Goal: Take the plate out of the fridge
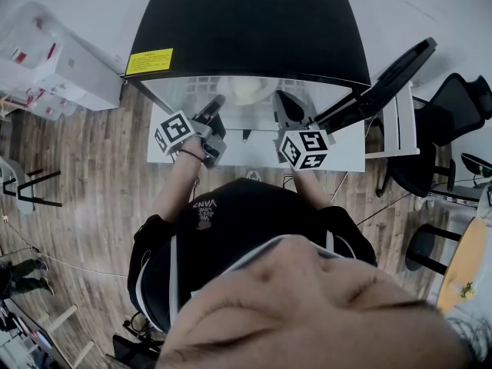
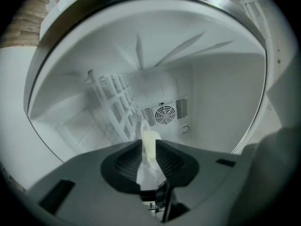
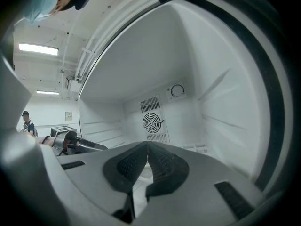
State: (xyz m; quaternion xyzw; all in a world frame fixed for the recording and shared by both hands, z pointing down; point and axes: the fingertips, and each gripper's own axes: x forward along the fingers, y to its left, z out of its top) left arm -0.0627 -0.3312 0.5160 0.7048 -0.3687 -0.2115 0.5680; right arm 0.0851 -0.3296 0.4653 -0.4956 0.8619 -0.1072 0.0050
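Note:
A pale cream plate (image 1: pixel 247 91) lies inside the lit compartment of the black-topped fridge (image 1: pixel 254 21). My left gripper (image 1: pixel 219 104) reaches into the opening from the left. In the left gripper view the plate (image 2: pixel 148 153) shows edge-on between the jaws, and my left gripper (image 2: pixel 149 142) is shut on its rim. My right gripper (image 1: pixel 283 102) also reaches into the fridge, to the right of the plate. Its jaws (image 3: pixel 147 144) are shut with nothing between them. The left gripper (image 3: pixel 66 142) shows at the left edge of the right gripper view.
The fridge door (image 1: pixel 384 83) stands open to the right. A round fan grille (image 3: pixel 152 123) sits on the back wall and a white wire rack (image 2: pixel 115 107) on the left side. Black office chairs (image 1: pixel 453 121) stand at the right, white boxes (image 1: pixel 46 60) at the left.

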